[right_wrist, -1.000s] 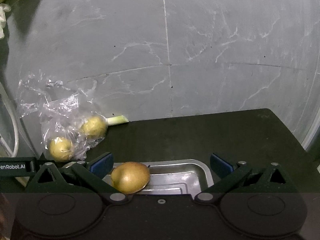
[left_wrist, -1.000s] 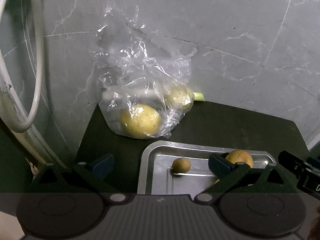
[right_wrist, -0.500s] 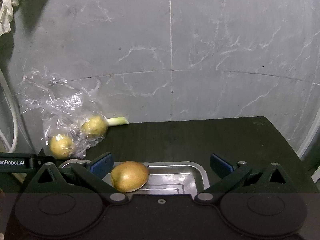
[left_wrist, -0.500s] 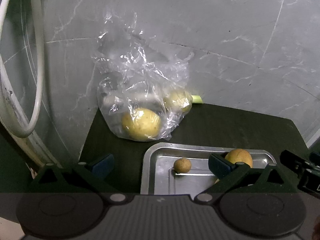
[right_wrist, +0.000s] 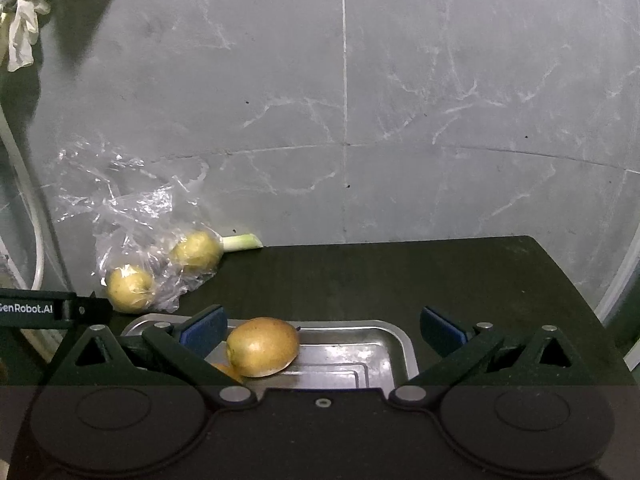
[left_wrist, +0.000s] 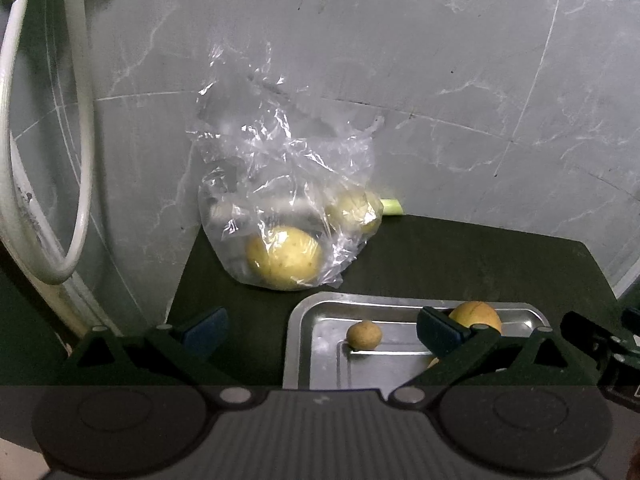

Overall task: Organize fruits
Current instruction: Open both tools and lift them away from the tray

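Your left tongs (left_wrist: 322,330) gape wide and empty, and ahead of them a crinkled clear plastic bag (left_wrist: 280,184) holds two round yellow fruits (left_wrist: 284,258) on the dark matte table (left_wrist: 460,256). Just beyond their right finger sits the shiny metal tray (left_wrist: 316,312) with a small round brown fruit (left_wrist: 364,335). Your right tongs (right_wrist: 322,330) are also wide and empty, with a smooth golden oval fruit (right_wrist: 262,346) in the tray beside their left finger.

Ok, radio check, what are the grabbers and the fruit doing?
Left gripper and right gripper open, empty. Pear and small brown fruit on tray. Two still bagged. Nothing blocking.
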`<state>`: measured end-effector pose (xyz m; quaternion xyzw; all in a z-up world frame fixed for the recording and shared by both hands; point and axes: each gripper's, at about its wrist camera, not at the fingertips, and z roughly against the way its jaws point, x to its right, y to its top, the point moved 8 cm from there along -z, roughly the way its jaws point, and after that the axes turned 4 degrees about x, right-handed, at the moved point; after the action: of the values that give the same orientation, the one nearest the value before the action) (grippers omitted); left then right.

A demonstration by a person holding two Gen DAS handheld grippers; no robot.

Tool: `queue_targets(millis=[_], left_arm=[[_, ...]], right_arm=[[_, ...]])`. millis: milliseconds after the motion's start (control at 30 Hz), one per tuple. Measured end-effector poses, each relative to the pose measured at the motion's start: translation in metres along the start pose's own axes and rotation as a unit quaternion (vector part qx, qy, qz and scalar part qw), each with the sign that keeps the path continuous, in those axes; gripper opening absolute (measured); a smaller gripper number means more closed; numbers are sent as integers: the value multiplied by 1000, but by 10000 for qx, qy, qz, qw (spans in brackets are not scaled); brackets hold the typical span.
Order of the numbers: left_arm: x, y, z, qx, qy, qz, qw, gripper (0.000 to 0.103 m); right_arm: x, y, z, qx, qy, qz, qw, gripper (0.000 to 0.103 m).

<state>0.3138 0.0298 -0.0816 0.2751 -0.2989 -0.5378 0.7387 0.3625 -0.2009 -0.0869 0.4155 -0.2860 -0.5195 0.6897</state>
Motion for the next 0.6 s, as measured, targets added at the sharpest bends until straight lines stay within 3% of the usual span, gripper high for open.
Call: queue_targets(millis=[600], left_arm=[[8,-8,28,115,331,172,9992,102]], right_arm=[[7,4,13,83,530,242,9983,102]])
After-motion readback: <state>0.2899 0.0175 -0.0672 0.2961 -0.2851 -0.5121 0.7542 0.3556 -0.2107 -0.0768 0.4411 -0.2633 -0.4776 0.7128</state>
